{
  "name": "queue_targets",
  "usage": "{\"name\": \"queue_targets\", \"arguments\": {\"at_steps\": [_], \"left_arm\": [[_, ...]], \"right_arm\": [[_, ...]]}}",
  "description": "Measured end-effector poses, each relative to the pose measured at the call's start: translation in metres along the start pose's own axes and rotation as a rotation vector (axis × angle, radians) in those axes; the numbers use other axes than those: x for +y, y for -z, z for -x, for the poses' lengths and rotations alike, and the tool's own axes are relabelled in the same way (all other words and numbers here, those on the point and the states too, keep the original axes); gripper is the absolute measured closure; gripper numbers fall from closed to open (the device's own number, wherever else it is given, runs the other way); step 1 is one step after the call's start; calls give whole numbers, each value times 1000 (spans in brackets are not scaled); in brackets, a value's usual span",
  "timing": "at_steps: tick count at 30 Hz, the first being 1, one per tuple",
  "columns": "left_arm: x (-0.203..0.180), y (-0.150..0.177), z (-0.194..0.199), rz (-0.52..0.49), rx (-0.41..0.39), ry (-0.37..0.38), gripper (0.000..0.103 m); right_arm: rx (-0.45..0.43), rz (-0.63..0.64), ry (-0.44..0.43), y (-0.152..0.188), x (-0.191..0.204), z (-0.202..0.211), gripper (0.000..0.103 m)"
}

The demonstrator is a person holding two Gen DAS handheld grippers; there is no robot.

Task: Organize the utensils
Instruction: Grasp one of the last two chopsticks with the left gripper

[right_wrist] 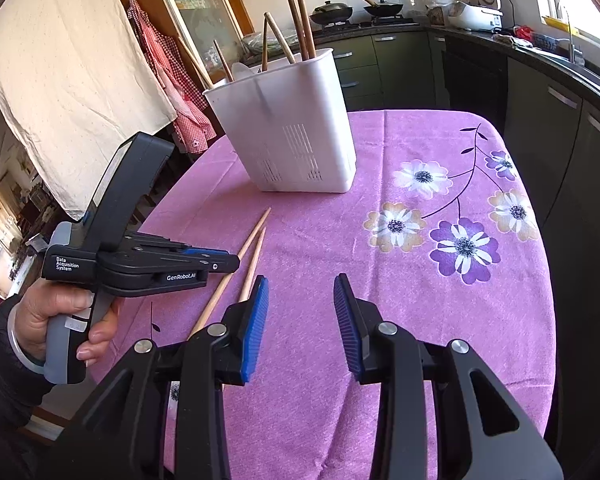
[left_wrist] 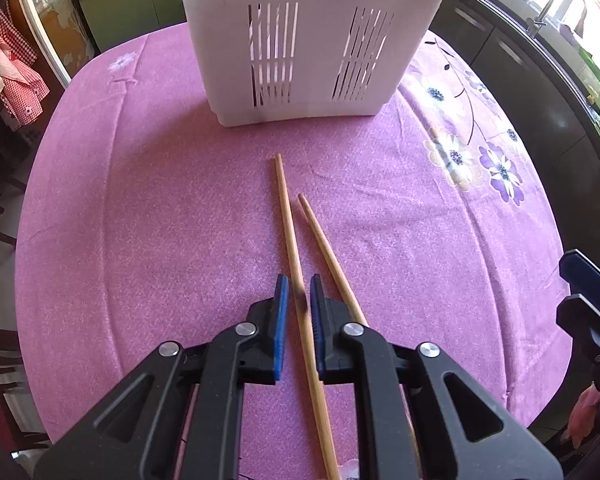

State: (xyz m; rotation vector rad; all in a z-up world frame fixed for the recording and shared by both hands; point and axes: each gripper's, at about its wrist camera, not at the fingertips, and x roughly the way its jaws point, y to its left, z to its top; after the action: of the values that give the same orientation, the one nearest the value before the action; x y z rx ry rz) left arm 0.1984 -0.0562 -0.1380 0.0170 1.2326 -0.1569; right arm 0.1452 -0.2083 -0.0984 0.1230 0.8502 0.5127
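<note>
Two wooden chopsticks lie on the pink table point(left_wrist: 140, 240), running lengthwise from near to far with their thin tips aimed at the white holder point(left_wrist: 308, 40) at the far side. The left chopstick point(left_wrist: 288, 216) passes straight between the pads of the left tongs point(left_wrist: 299, 312), which are drawn nearly together around its dark-marked stretch; I judge them clamped on it, though actual contact is hard to confirm. The right chopstick point(left_wrist: 328, 248) lies just beside, outside those tongs, angling off to the right at the near end. The left hand is clearly the nearer one. The right tongs point(right_wrist: 300, 320) stand apart and empty over bare cloth, to the right of both sticks.

The left wrist view shows the stick's line through the pads, but the holder's top is cut off. The right wrist view shows the holder's open rim with several sticks point(right_wrist: 300, 20) already standing inside, and the person's hand point(right_wrist: 56, 320) holding the left tongs low over the pair.
</note>
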Motion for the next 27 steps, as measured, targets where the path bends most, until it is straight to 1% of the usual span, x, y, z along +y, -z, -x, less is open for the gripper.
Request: {"name": "queue_targets", "arguments": {"at_steps": [3,7,11,12,17,21,22,27], "left_arm": [[-1,0,-4,-3,11,-7,92],[-10,-6,-12,-12,9,-31,92],[-15,-4,-12,-23,1,-51,93],[-16,-3,-13,-26,-1,-52,95],[-10,0,-9,-12,-7,-36,96],[-2,4,8,-4,-51,-20,96],[0,6,15,-5,-69,-19,96],[10,15,52,-3,-165,0,97]], "right_arm": [[1,-12,-7,1,-2,0,69],[3,-23,-15,2,-4,0,69],[5,-31,-21,3,-5,-1,68],[6,-33,-22,3,-5,-1,67],[15,-33,-25,5,-5,-3,67],[17,-34,-21,5,-6,-3,66],[19,-34,-19,5,-6,-3,64],[45,-14,-17,6,-1,-10,64]]}}
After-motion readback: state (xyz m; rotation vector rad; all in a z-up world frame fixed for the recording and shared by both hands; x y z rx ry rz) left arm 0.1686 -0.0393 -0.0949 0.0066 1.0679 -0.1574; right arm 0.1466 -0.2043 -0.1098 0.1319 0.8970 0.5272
